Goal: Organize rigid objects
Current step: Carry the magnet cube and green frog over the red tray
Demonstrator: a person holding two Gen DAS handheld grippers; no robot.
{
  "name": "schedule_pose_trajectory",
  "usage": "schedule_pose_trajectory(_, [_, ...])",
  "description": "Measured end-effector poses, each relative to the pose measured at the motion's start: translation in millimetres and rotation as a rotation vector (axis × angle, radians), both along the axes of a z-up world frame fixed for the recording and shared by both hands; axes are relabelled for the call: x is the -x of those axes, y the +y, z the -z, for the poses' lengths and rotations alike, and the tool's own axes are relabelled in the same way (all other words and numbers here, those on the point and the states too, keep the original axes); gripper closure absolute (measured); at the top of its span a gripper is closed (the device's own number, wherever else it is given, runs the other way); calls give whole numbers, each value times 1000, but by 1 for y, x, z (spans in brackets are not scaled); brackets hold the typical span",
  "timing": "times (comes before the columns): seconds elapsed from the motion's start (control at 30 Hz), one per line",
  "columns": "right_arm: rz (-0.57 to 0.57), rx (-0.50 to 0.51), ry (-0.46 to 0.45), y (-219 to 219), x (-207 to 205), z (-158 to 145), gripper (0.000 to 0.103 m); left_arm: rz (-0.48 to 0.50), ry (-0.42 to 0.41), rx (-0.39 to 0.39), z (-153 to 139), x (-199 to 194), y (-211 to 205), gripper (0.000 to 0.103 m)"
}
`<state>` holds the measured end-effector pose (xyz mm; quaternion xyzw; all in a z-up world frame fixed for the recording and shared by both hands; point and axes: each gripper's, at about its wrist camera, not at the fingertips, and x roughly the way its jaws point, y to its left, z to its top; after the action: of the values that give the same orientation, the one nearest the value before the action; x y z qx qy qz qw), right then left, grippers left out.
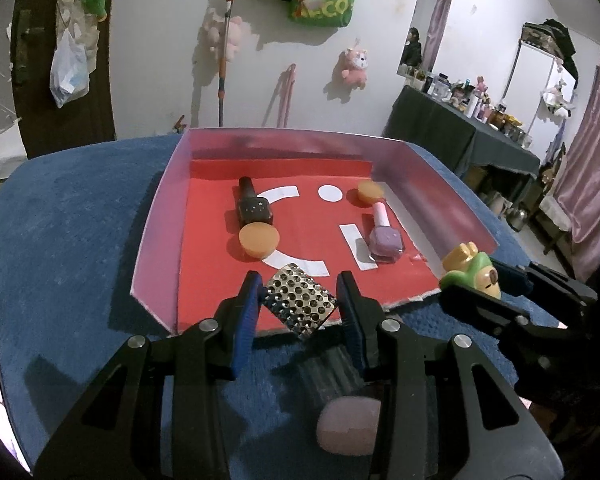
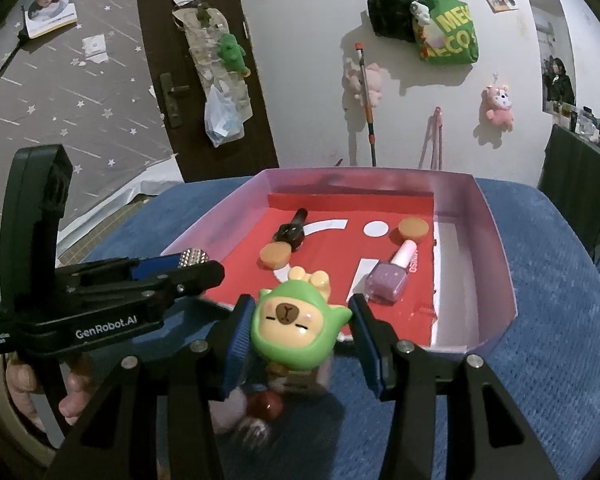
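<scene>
My left gripper [image 1: 300,300] is shut on a studded silver case [image 1: 300,306] and holds it over the near edge of the red tray [image 1: 156,224]. My right gripper [image 2: 300,334] is shut on a green capybara figure [image 2: 296,330], just in front of the tray's near rim [image 2: 496,330]. In the tray lie a black nail polish bottle [image 1: 252,206], a lilac nail polish bottle [image 1: 385,238] and two orange discs [image 1: 259,240] [image 1: 371,192]. The right gripper with the figure [image 1: 470,270] also shows at the right of the left wrist view.
The tray rests on a blue cloth surface [image 1: 60,240]. A pink soft lump [image 1: 348,426] lies on the cloth under my left gripper. A red ball [image 2: 265,404] lies under my right gripper. A cluttered dark table [image 1: 460,132] stands at the far right.
</scene>
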<state>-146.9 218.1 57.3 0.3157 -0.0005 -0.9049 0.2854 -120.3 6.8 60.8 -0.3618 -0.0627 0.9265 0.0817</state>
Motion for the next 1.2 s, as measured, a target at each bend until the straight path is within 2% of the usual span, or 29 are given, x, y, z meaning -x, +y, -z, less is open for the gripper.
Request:
schedule_pose_trajectory(0.47, [18, -26, -85, -3, 49, 8, 52, 12, -121, -13, 21, 44, -4, 66])
schedule_pose_trajectory(0.83, [27, -54, -207, -9, 82, 31, 52, 29, -191, -47, 38, 67, -7, 66])
schedule_pose_trajectory(1.03, [11, -66, -253, -15, 92, 44, 52, 34, -217, -53, 46, 77, -8, 66])
schedule_pose_trajectory(1.2, [-10, -71, -253, -20, 93, 44, 52, 32, -233, -56, 54, 84, -9, 66])
